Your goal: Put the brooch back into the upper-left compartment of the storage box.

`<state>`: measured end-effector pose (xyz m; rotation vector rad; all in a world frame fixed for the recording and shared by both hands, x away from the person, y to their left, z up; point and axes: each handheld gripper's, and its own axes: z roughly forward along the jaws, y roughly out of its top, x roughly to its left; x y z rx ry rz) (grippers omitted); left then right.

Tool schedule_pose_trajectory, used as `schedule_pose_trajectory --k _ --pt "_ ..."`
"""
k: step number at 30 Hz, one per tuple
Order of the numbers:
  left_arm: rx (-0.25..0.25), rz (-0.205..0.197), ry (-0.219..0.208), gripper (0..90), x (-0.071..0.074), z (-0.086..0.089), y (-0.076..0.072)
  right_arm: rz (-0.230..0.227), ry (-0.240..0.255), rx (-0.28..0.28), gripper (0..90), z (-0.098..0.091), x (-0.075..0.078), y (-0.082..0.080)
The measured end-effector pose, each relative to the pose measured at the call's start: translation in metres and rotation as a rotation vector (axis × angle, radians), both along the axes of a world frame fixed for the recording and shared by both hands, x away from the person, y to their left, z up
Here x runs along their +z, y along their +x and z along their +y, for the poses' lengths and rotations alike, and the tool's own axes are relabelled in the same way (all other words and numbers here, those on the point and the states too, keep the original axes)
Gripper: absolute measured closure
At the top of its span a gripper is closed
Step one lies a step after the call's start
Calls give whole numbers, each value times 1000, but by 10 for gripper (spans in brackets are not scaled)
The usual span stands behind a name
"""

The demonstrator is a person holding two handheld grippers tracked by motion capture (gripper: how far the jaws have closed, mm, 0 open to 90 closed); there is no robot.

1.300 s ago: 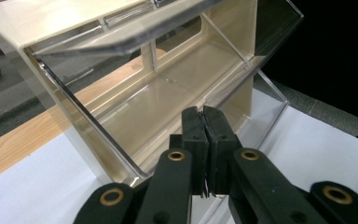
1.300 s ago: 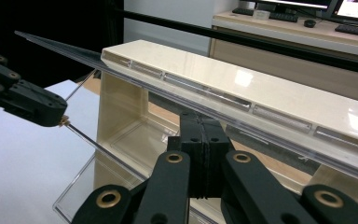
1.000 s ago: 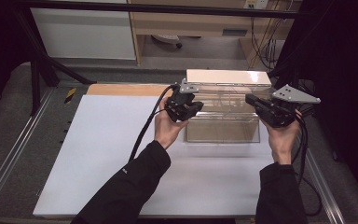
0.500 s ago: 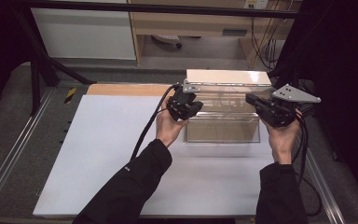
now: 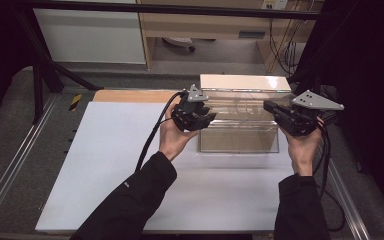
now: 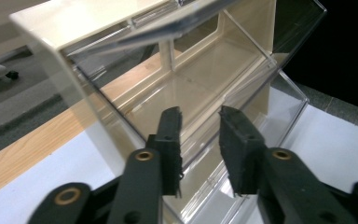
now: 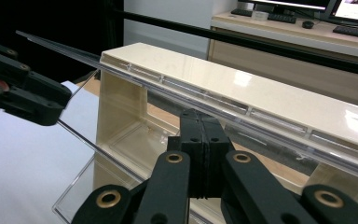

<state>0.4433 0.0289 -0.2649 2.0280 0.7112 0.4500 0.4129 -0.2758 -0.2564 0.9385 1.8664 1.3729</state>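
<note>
My main worry from here is the clear hinged front flap (image 5: 240, 137) of the cream plastic box with transparent walls (image 5: 238, 82): it appears half raised, and if my right gripper (image 7: 200, 140) lets the edge slip, I judge the flap would drop back or the light box would skid on the white table sheet (image 5: 105, 165). Nearest me, both grippers sit at the box's front corners. The right gripper's jaws are pressed together with no gap I can see; whether the flap edge is pinched between them I cannot tell, though the flap's rim runs just beside their tips. The left gripper (image 6: 200, 140) has its jaws parted by a moderate gap, empty, aimed at the box's clear side wall without gripping it. The box stands at the far right of the sheet, against the wooden strip (image 5: 130, 96).
</note>
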Motion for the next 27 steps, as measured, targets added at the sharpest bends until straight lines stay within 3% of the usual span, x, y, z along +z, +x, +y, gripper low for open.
schedule_pose_trajectory --k 5,8,16,27 --pt "0 -2 -2 539 0 16 -9 3 1 -1 900 0 0 0" --pt "9 -2 8 442 -4 27 -13 7 4 -4 900 1 0 0" --pt "44 17 15 289 -28 59 -24 11 0 -6 900 1 0 -1" --pt "73 46 -1 157 -56 96 -34 17 -1 -4 900 1 -2 -1"
